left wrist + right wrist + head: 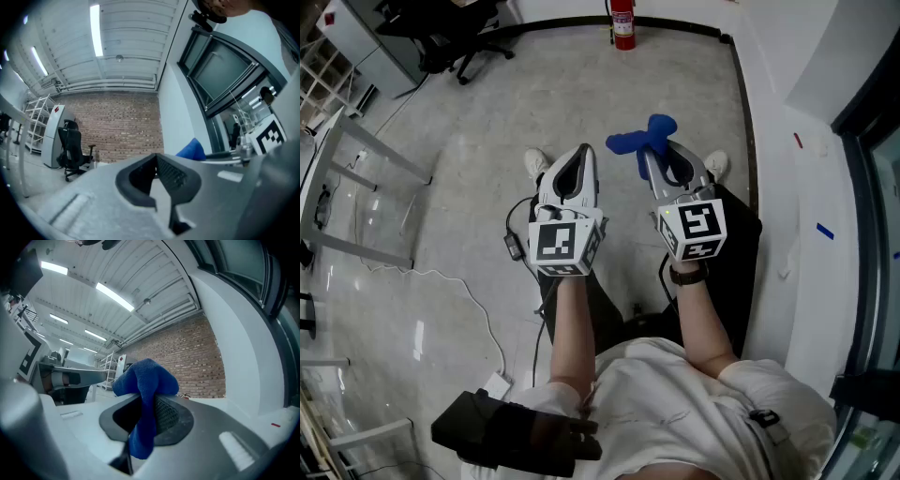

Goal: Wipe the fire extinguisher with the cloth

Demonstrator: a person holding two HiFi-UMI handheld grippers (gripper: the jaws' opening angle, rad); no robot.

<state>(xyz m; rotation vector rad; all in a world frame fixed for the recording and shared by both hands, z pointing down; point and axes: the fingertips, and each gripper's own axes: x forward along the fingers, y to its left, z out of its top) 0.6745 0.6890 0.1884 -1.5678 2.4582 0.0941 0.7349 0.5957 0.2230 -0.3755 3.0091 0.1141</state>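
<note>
A red fire extinguisher (622,23) stands on the floor against the far wall, well ahead of both grippers. My right gripper (654,150) is shut on a blue cloth (643,137), which bunches above the jaw tips and hangs down between the pads (145,394). A small red shape (185,396) at the foot of the brick wall may be the extinguisher. My left gripper (583,150) is held level beside the right one, its jaws shut with nothing between them (157,158). The cloth (191,150) shows to its right.
A black office chair (450,42) stands at the far left, with metal table legs (356,150) nearer on the left. A white cable (441,281) trails over the floor. A white wall (787,187) runs along the right. A black bag (502,431) lies by the person's feet.
</note>
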